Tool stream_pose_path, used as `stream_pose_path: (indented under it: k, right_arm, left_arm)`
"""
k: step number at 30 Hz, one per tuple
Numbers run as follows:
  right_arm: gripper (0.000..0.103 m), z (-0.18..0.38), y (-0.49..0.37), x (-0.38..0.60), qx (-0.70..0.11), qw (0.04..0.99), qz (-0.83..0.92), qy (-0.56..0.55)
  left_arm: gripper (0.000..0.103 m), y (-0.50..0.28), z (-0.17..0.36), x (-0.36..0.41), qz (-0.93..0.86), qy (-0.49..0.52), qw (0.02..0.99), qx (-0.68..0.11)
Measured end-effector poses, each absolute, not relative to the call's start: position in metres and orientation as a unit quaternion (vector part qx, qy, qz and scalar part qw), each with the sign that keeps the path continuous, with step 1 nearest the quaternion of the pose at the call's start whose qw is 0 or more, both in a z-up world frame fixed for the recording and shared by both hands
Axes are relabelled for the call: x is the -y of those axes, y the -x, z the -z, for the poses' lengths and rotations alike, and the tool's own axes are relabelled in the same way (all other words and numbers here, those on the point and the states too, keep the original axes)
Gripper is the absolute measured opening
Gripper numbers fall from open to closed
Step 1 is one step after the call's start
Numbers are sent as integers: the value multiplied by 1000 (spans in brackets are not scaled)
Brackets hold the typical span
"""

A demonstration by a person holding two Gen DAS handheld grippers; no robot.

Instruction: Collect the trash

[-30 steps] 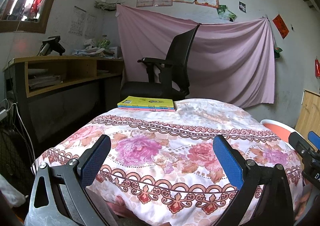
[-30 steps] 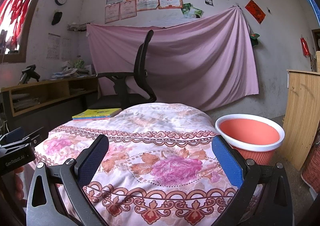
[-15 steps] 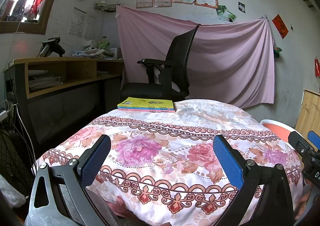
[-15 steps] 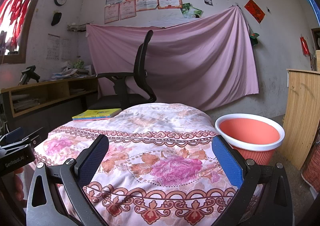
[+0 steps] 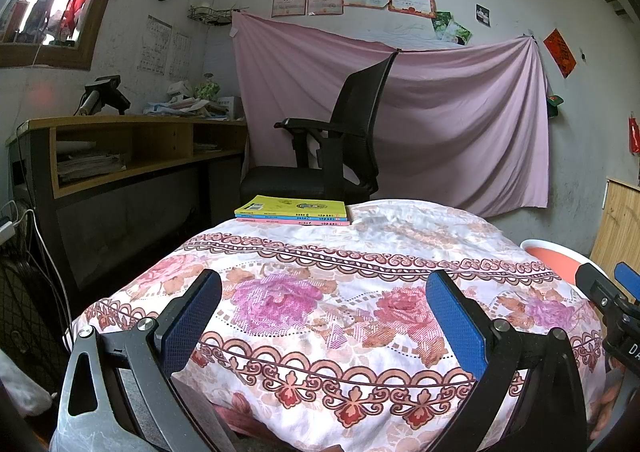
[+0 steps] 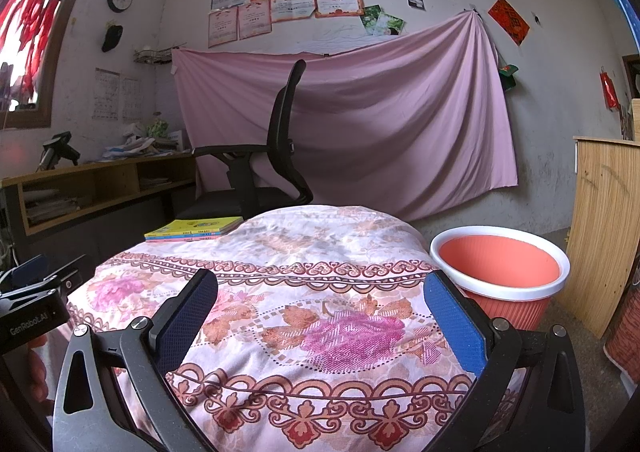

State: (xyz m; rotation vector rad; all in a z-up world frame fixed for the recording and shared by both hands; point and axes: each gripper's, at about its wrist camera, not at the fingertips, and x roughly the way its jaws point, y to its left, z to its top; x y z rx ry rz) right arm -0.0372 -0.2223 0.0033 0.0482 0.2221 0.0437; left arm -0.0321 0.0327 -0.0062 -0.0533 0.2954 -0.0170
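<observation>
A round table under a floral cloth fills both wrist views. No loose trash shows on it. An orange bin with a white rim stands on the floor right of the table; its edge peeks past the cloth in the left wrist view. My left gripper hovers open over the table's near edge, nothing between its blue pads. My right gripper is open too, also empty, with the bin just beyond its right finger. Each gripper shows at the other view's edge.
A stack of books with a yellow cover lies at the table's far left. A black office chair stands behind it. A cluttered wooden desk runs along the left wall; a wooden cabinet is at the right.
</observation>
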Motion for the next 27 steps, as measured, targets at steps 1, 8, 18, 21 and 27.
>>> stream_pose_path:
  k: [1, 8, 18, 21, 27]
  right_arm:
    - [103, -3, 37, 222, -111, 993, -22, -24]
    - [103, -3, 37, 222, -111, 993, -22, -24]
    - [103, -4, 37, 221, -111, 993, -21, -25]
    - [103, -4, 37, 220, -111, 993, -21, -25]
    - [103, -4, 37, 220, -111, 993, -21, -25]
  left_arm:
    - [100, 32, 6, -33, 9, 26, 989, -147]
    - [100, 33, 6, -32, 8, 26, 989, -147]
    - [100, 32, 7, -31, 9, 26, 989, -146]
    - [100, 33, 7, -31, 8, 26, 989, -146]
    - [100, 33, 7, -31, 8, 26, 989, -146]
